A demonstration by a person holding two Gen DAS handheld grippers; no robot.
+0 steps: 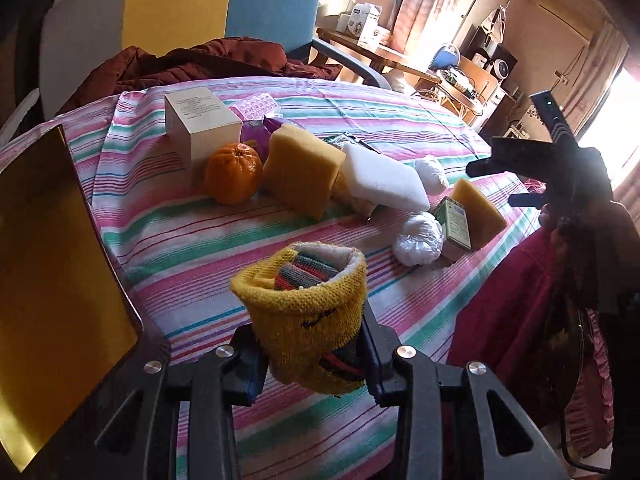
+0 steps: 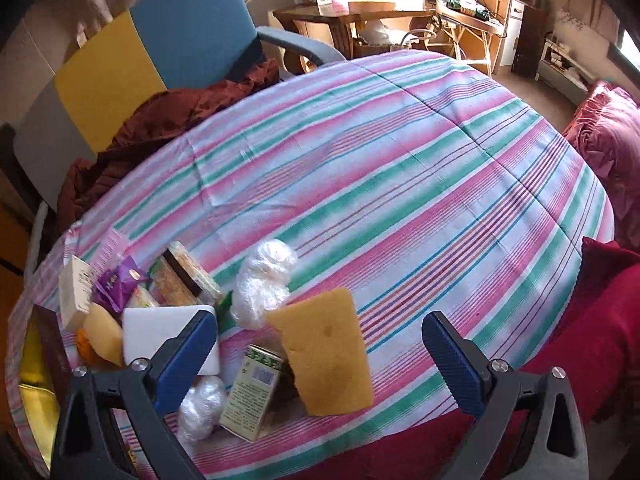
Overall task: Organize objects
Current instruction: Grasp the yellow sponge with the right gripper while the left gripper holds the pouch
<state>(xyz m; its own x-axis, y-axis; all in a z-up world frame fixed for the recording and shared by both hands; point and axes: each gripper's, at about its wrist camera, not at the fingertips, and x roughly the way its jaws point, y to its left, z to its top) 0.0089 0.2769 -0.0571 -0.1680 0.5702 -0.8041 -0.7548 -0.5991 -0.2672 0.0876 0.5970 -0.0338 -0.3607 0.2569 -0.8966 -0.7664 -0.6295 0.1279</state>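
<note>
We find the left gripper clamped on the yellow sock roll, lifted above the striped cloth; soft, light, best held mid-body. The right gripper stands wide apart, nothing between its jaws, near the sponge.

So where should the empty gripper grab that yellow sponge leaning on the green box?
Grip the yellow sponge across its thin upper edge, coming from above. It stands tilted against the green box, so its top is free, and the right gripper is open.
</note>
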